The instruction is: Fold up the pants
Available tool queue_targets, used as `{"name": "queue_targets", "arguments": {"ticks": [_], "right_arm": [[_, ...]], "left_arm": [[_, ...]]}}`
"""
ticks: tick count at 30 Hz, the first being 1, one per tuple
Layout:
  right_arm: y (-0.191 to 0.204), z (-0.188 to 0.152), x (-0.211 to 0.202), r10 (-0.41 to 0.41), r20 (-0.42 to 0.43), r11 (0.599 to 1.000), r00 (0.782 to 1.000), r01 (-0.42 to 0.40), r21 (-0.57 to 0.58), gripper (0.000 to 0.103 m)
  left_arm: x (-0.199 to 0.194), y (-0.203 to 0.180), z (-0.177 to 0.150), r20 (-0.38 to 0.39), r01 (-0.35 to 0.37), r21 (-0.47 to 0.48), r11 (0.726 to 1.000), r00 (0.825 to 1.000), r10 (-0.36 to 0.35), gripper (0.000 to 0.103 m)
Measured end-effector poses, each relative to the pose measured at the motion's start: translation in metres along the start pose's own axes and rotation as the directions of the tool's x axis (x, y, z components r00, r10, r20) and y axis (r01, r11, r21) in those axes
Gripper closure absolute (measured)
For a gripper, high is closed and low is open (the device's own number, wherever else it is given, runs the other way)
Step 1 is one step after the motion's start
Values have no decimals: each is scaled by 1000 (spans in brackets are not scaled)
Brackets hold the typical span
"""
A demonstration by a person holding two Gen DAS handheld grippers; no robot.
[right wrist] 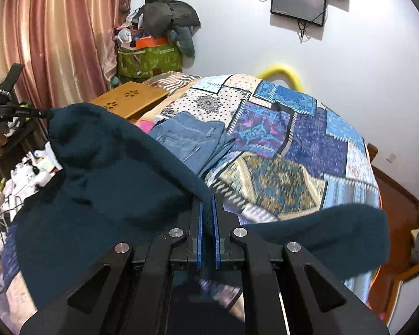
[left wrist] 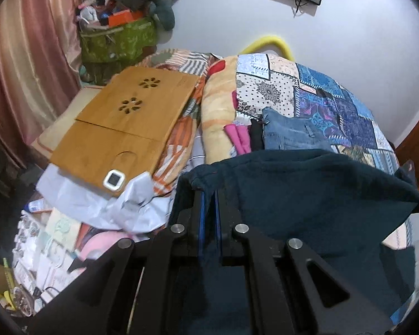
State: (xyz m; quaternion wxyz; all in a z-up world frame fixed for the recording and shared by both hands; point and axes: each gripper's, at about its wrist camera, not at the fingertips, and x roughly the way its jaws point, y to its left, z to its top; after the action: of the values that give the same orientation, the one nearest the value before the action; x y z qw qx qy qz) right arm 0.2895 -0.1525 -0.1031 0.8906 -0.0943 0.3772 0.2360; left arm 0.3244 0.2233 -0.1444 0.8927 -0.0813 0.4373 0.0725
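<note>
The dark teal pants (left wrist: 307, 195) hang stretched between my two grippers above the bed. My left gripper (left wrist: 208, 192) is shut on one corner of the top edge; it also shows at the left of the right wrist view (right wrist: 46, 114). My right gripper (right wrist: 208, 198) is shut on the other end of that edge, and the teal pants (right wrist: 103, 184) drape left and right of it. A folded pair of blue jeans (right wrist: 190, 136) lies on the patchwork quilt (right wrist: 307, 145) behind.
A wooden lap tray (left wrist: 125, 128) lies on the bed's left side with a small white clock (left wrist: 114, 180) on it. A green bag (left wrist: 117, 42) piled with clothes stands by the pink curtain (left wrist: 22, 69). Clutter covers the floor at lower left. A wall monitor (right wrist: 299, 2) hangs above.
</note>
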Motion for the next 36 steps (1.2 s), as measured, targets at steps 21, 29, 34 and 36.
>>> {"name": "queue_targets", "arguments": {"ticks": [21, 29, 34, 36], "right_arm": [[79, -125, -36, 45, -62, 998, 997, -43, 44, 97], [88, -131, -43, 19, -92, 1000, 996, -18, 9, 85], [83, -126, -59, 3, -69, 1000, 998, -3, -1, 66], [77, -122, -65, -6, -45, 1000, 999, 7, 15, 61]], "left_arm": [[-39, 54, -136, -90, -26, -114, 993, 996, 15, 102], [-24, 36, -165, -180, 35, -191, 981, 981, -70, 40], [-10, 27, -168, -226, 141, -297, 945, 950, -213, 26], [2, 24, -168, -244, 170, -341, 924, 934, -262, 26]]}}
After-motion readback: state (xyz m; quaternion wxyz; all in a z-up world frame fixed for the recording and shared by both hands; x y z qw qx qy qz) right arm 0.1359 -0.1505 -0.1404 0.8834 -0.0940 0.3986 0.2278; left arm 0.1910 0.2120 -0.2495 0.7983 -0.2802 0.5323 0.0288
